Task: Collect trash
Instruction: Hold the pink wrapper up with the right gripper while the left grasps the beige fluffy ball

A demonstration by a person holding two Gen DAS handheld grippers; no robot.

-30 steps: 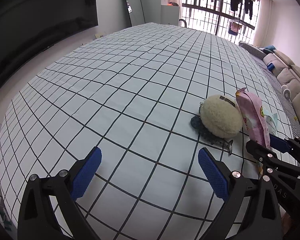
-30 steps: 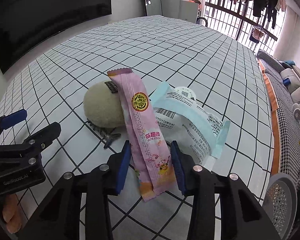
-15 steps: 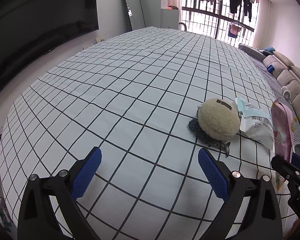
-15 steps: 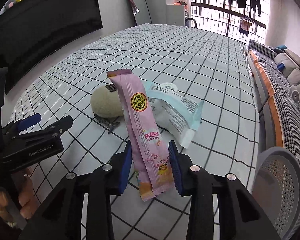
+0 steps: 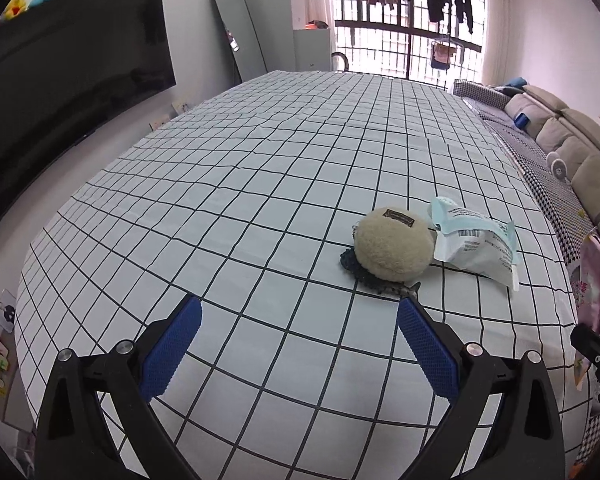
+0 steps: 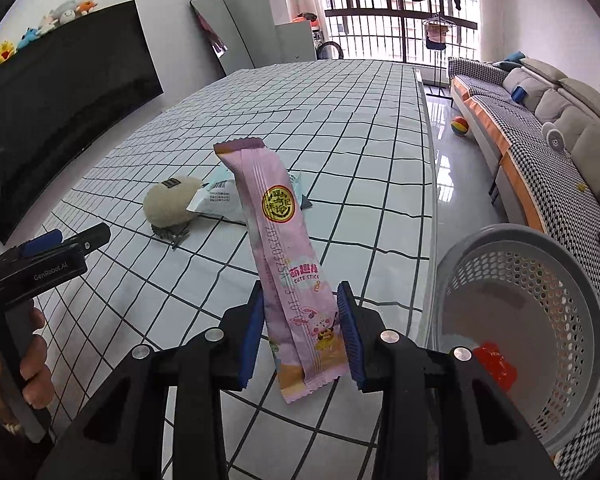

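Now that the right gripper [image 6: 300,332], clamped on the pink snack wrapper [image 6: 284,248], has swung right off the checked table [image 6: 340,140] toward the grey basket [image 6: 520,248], drop is next; left gripper [image 5: 296,344] hangs wide, empty, near the blue-white packet [image 5: 476,246].

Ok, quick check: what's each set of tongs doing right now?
Left tongs: open, nothing between the blue pads.
Right tongs: shut on the long pink foil snack wrapper, held upright beside the grey perforated plastic basket.
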